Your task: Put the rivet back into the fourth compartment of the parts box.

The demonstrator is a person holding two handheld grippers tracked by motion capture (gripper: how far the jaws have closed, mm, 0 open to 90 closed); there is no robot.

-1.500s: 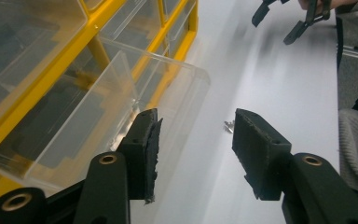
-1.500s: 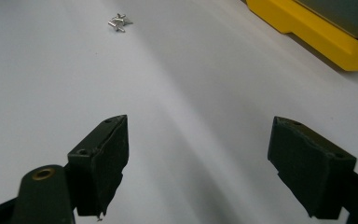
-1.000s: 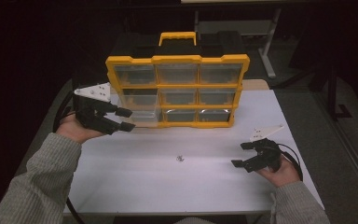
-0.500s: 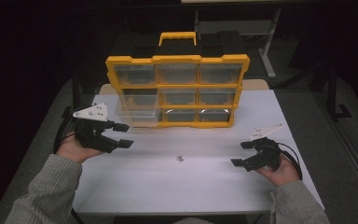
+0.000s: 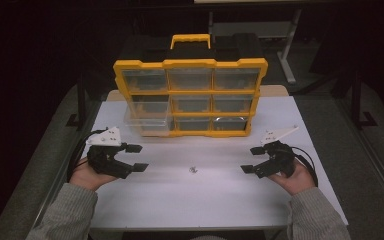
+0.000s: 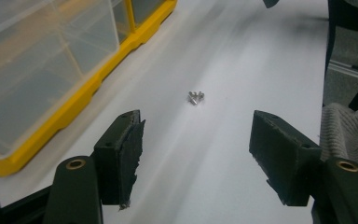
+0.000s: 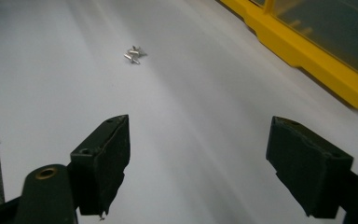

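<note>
The left gripper (image 5: 136, 158) rests low on the white desk (image 5: 205, 200), its jaws wide and empty after just opening; the right gripper (image 5: 254, 160) also stands wide, holding nothing; a small cluster of screws (image 5: 193, 170) lies between them, near the yellow organizer (image 5: 190, 92).

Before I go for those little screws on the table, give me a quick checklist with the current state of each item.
1. Left tongs open, nothing between the jaws, which have just been opening: ok.
2. Right tongs open and empty: ok.
3. Screws lie in a small cluster on the white table, apart from both tongs: ok.
4. How many screws are in the cluster: cannot tell.
5. Bottom-left drawer of the yellow organizer pulled out: ok.
6. That drawer empty: cannot tell.
</note>
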